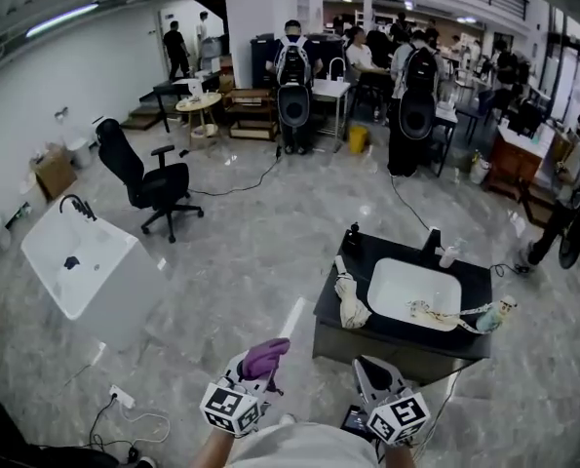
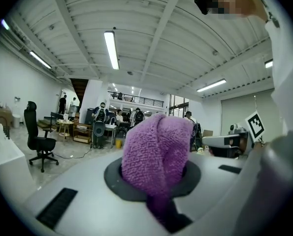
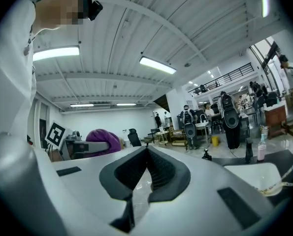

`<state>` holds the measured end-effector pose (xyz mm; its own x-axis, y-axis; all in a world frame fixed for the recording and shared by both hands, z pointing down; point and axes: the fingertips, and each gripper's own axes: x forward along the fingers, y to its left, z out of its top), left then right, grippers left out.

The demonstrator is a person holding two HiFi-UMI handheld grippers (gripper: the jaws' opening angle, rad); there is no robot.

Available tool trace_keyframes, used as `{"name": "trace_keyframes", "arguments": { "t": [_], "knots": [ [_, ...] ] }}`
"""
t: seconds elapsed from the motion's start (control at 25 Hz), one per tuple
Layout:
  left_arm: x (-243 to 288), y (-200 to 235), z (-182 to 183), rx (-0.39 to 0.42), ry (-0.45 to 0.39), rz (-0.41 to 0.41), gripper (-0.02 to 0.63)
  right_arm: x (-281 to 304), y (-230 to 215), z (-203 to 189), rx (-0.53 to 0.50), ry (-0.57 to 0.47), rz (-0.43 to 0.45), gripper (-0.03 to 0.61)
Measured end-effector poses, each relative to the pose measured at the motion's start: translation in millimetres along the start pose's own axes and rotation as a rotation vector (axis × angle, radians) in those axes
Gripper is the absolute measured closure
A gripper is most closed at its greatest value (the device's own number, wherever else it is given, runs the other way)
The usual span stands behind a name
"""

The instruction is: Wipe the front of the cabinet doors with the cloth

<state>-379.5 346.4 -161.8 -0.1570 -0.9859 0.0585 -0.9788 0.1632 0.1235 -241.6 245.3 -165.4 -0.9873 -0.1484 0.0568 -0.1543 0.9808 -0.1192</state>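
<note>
Standing in open workshop hall, glossy grey marble floor (image 1: 260, 252). Left claw (image 1: 270, 354) clamped on purple cloth (image 2: 156, 149), close to body, apart from the cabinet (image 1: 340, 344). Right claw (image 3: 146, 150) closed, nothing in it. Cabinet carries black tabletop (image 1: 475, 291) with white basin (image 1: 413, 291). Black office chair (image 1: 155, 185) well off to the left.

A grey marbled floor (image 1: 260, 247) spreads under long ceiling strip lights (image 2: 111, 48). A black office chair (image 1: 151, 181) stands near the white left wall (image 1: 65, 86); desks (image 1: 330, 90) and standing people (image 1: 291, 66) crowd the far side.
</note>
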Motion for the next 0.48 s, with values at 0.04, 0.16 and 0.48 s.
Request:
{"name": "trace_keyframes", "arguments": {
  "t": [0.04,0.16,0.48],
  "knots": [
    [0.6,-3.6,4.0,0.005,-0.003,0.002,0.568,-2.2,-0.2,0.2,0.003,0.0,0.005,0.552],
    [4.2,-16.3,6.7,0.015,0.006,0.0,0.568,-10.5,-2.1,-2.0,0.034,0.003,0.002,0.552],
    [15.0,-46.3,-8.8,0.052,0.027,-0.014,0.568,-36.3,-15.7,-18.1,0.074,0.005,-0.038,0.552]
  ]
}}
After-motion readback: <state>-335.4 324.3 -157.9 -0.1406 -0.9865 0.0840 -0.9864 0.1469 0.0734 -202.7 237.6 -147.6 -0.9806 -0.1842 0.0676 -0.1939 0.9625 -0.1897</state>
